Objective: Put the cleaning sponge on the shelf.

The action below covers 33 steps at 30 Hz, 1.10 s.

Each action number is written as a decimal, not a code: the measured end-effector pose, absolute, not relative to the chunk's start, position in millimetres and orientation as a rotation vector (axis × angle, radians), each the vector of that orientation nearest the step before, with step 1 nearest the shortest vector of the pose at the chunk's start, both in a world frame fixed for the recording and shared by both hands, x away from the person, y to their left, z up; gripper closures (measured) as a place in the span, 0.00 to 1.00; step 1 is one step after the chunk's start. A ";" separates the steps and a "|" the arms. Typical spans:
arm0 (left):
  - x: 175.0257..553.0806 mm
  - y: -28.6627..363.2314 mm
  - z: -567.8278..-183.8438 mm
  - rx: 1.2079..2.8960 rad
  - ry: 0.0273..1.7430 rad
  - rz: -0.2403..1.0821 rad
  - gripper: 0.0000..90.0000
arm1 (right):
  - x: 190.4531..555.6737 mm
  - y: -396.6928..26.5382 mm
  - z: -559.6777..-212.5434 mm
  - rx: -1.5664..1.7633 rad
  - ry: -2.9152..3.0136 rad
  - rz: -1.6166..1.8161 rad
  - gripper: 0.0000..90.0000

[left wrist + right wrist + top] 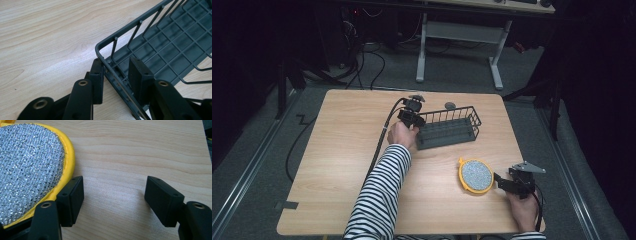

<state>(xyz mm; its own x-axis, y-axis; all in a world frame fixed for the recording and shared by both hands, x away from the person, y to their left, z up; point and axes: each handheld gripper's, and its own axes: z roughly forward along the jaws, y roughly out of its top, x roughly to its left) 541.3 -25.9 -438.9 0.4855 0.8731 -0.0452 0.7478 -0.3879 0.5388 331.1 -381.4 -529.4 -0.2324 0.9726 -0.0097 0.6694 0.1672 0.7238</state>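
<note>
A: Wire rack (447, 126), dark grey, sits just right of my left gripper (116, 75). Grip state?

B: Clamped. One pad outside the rack's end wall, one inside, both pressed on the rim near the corner. In the high view my left gripper (410, 116) is at the rack's left short end, so left hand has it, right hand is well apart.

A: Rack axis?

B: Long axis runs away from my left tool toward the table's right side, slightly tilted to the far edge. Upright, open side up, flat on the wooden table (347, 145). Any pull or slide goes along that axis from the end I hold, I'd judge.

A: Anything behind it?

B: Small grey round thing (450, 105) just beyond the far rim, too small to tell what.

A: Moving right. Scrubber?

B: Yellow-rimmed scouring pad (475, 175), silver mesh face up, lying flat, near-round so no real axis to call. It's to the left of my right gripper (503, 183), just beside it.

A: Right tool state?

B: Apart. In the right gripper view my right gripper (113, 200) has bare wood between the pads; the pad's yellow edge (70, 157) is just outside the left jaw, not between them. Nothing held.

A: Next-move call?

B: Right tool must shift left to get the pad's edge between the jaws.
</note>
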 end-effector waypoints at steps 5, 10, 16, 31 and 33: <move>539.8 -23.9 -439.1 2.240 1.336 0.347 0.73 | 331.1 -381.3 -529.4 1.546 1.970 0.835 0.36; 535.4 -17.2 -440.0 2.221 1.329 0.345 0.73 | 331.1 -380.6 -529.5 1.545 1.970 0.832 0.36; 529.7 -5.5 -440.2 2.192 1.331 0.352 0.73 | 331.0 -380.6 -529.5 1.548 1.969 0.832 0.36; 497.0 37.7 -438.9 2.114 1.347 0.381 0.72 | 331.2 -381.2 -529.5 1.547 1.968 0.833 0.36; 492.5 43.9 -440.1 2.092 1.352 0.378 0.72 | 331.2 -381.3 -529.4 1.550 1.967 0.834 0.36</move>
